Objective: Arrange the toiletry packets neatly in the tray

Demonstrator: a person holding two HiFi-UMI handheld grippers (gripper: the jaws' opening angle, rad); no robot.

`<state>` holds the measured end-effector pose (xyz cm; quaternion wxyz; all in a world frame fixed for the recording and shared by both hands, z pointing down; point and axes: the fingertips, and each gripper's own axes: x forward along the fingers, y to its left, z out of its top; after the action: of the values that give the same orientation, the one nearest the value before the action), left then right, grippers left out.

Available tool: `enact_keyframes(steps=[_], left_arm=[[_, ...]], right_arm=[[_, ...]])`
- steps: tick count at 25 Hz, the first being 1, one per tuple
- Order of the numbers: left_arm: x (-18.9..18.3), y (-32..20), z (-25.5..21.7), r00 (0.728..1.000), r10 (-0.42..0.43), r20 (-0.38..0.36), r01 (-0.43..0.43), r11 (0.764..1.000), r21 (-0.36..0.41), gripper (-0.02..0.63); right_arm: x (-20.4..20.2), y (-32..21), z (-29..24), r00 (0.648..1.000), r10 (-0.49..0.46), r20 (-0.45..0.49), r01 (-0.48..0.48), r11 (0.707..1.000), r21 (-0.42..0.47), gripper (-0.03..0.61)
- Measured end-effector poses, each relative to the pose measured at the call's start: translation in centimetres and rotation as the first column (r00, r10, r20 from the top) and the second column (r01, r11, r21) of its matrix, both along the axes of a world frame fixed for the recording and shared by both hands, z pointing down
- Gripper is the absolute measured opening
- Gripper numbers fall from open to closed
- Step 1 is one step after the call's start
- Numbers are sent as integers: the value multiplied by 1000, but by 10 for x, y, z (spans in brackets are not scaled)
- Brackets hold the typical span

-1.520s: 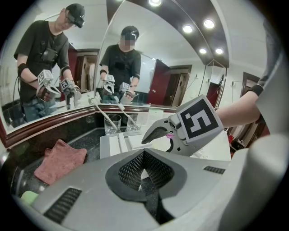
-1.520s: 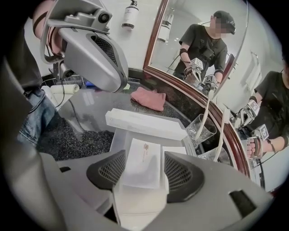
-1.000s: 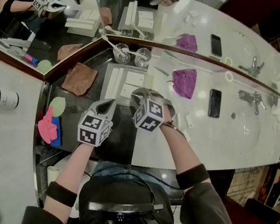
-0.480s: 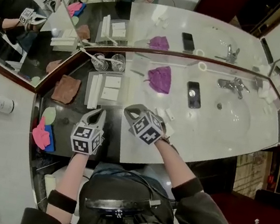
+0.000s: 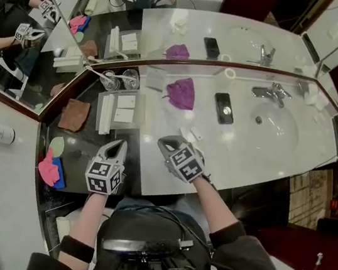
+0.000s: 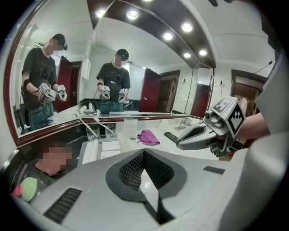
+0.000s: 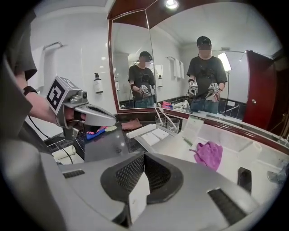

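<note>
Right claw (image 5: 166,142) pinched on white packet (image 7: 137,197), held over near table (image 5: 259,168) edge, presumably for carrying to tray (image 5: 119,128), far left. Left claw (image 5: 117,146) pressed together, apparently empty. Loose packets (image 5: 189,133) nearby.

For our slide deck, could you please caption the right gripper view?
Right gripper holds a white toiletry packet at the bathroom counter.

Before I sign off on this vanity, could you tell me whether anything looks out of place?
Yes: a purple cloth lies crumpled on the white counter, and a couple of small white packets sit loose on it, outside the tray.
</note>
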<state>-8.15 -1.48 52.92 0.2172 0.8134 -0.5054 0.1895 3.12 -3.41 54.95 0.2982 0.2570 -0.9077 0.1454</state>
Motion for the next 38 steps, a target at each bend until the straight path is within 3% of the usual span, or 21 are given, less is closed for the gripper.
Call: enact_keyframes(steps=[6,10,14,20,23,29,38], left_arm=[[17,2,-1,998,53,16,-53,999,7,2],[36,3,8,995,101,19,-101,995,-6,2],[61,3,19,986,163,24,-162,986,-27,2],[100,-1,34,969,245,33,-243,968,-58,2],[115,-7,40,962,269,43,-266,961,-72,2],[138,-21,48,956,287,64,-281,955,-92,2],[147,-30,56,954,288,83,-278,954,-114,2]], right_arm=[[25,9,7,998,70,-4,-70,998,-5,18],[55,16,28,990,129,-64,-130,991,-12,25],[94,25,56,976,159,-150,-165,986,-30,102],[141,29,102,947,156,-282,-183,980,-72,294],[154,25,122,938,143,-317,-183,978,-101,339],[168,18,159,921,75,-383,-134,983,-129,341],[174,21,197,912,20,-410,-112,973,-200,337]])
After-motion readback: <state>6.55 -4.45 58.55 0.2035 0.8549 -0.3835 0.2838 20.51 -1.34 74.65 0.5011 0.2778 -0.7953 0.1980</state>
